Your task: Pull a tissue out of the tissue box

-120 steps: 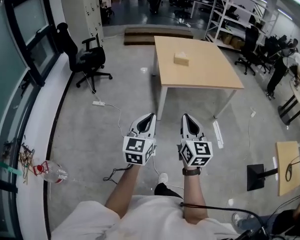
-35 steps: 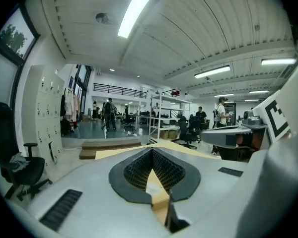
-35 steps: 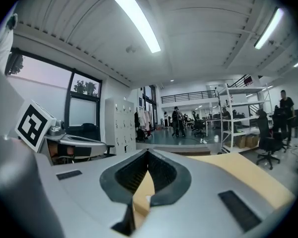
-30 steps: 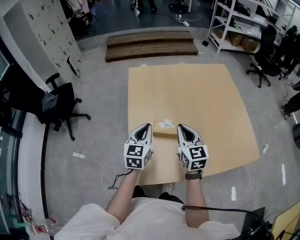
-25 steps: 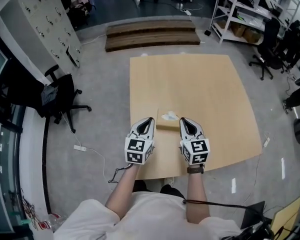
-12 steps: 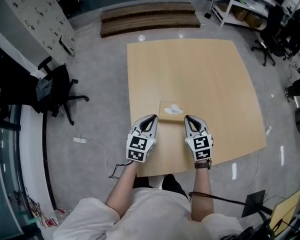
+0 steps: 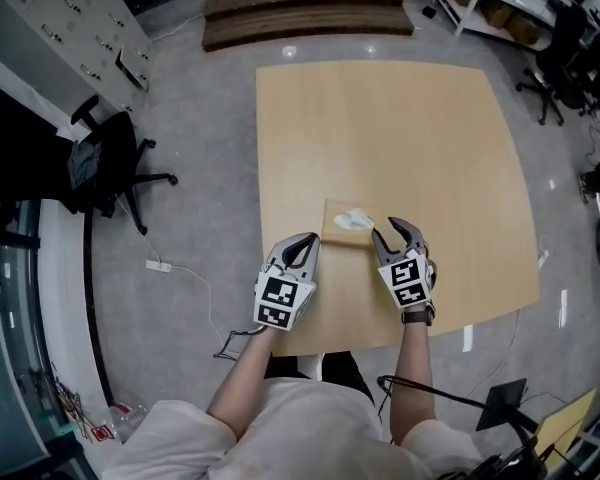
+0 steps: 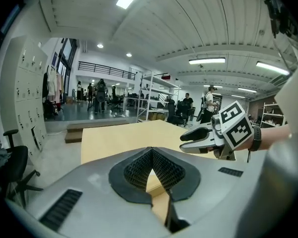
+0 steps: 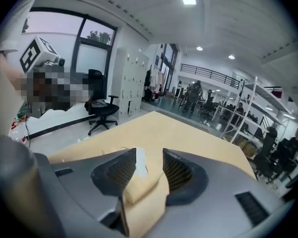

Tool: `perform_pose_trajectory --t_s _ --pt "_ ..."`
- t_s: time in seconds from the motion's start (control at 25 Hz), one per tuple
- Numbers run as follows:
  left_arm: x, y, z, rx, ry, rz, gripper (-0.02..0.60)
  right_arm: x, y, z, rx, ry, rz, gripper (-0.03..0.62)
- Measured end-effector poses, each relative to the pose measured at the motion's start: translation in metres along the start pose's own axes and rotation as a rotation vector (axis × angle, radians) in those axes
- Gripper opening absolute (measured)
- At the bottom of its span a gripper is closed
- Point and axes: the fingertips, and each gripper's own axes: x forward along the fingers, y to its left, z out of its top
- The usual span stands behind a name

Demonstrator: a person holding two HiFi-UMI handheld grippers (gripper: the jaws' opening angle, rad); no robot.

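Tissue (image 7: 357, 218): a white crumpled tuft poking from the tissue box (image 7: 338, 238), near the bench (image 7: 400, 128) front edge. Probably featherlight, soft and easily torn (pinch the tuft low; the box may lift). Right gripper (image 7: 401, 234) tilts down beside the box, its jaws just opened and spread, the tuft ahead untouched. Left gripper (image 7: 302, 244) is pressed together, empty, at the box's other side.

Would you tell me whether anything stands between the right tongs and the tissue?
Nothing visible does. The right tongs have just been opening and hold nothing; the tissue stands clear ahead of them atop the tissue box.
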Motion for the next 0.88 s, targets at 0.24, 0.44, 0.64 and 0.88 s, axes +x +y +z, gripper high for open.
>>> perform_pose_trajectory --t_s 0.24,0.44,0.64,0.88 --pt "0.014 0.006 -0.019 -0.030 0.036 0.006 0.000 0.043 0.016 -0.007 -0.024 0.052 0.074 0.178" --pt "0.022 0.017 -0.024 -0.067 0.050 0.031 0.000 0.068 0.028 -0.012 -0.024 0.089 0.092 0.176" --pt "0.029 0.015 -0.026 -0.070 0.056 0.022 0.000 0.082 0.033 -0.024 -0.029 0.124 0.092 0.176" --pt "0.029 0.009 -0.034 -0.070 0.071 0.011 0.000 0.091 0.044 -0.034 -0.013 0.153 0.093 0.175"
